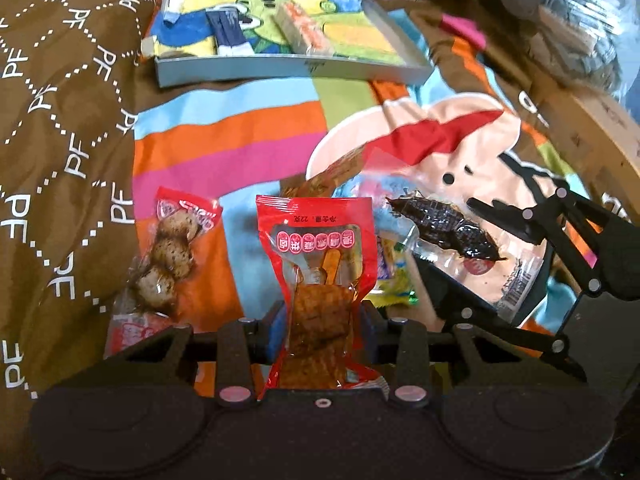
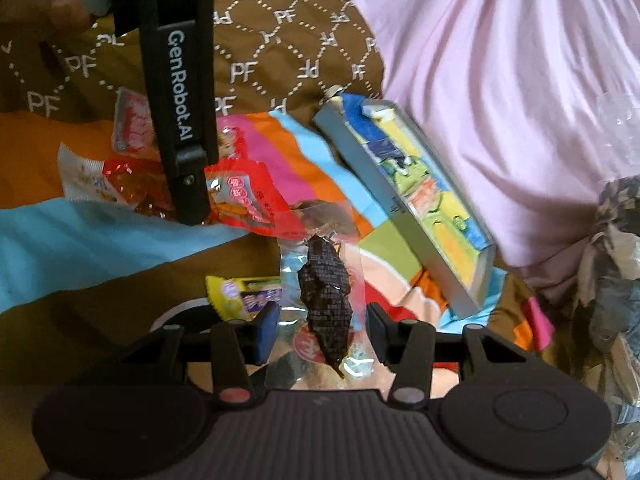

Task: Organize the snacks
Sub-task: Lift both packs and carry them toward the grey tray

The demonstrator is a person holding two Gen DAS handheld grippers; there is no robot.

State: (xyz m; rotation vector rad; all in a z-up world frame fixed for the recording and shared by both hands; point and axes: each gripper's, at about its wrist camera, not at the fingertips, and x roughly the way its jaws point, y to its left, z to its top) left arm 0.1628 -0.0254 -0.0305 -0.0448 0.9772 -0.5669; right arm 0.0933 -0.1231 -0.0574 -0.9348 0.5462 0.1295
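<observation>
Left gripper [image 1: 322, 330] has its fingers clamped on a red snack packet [image 1: 320, 264], which sits dead centre low in the left wrist view with brown chunks showing through the clear part. Right gripper [image 2: 322, 334] is clamped on a clear packet [image 2: 326, 304] with a dark, netted strip of something inside, centre-bottom of the right wrist view. Everything's over a colourful striped blanket [image 1: 224, 140]. A meatball skewer packet [image 1: 168, 256] lies left of the red one, and a yellow candy wrapper [image 2: 244, 296] sits just left of the right gripper's fingers. The grey tray [image 1: 280, 70], upper centre, already holds a few snacks.
</observation>
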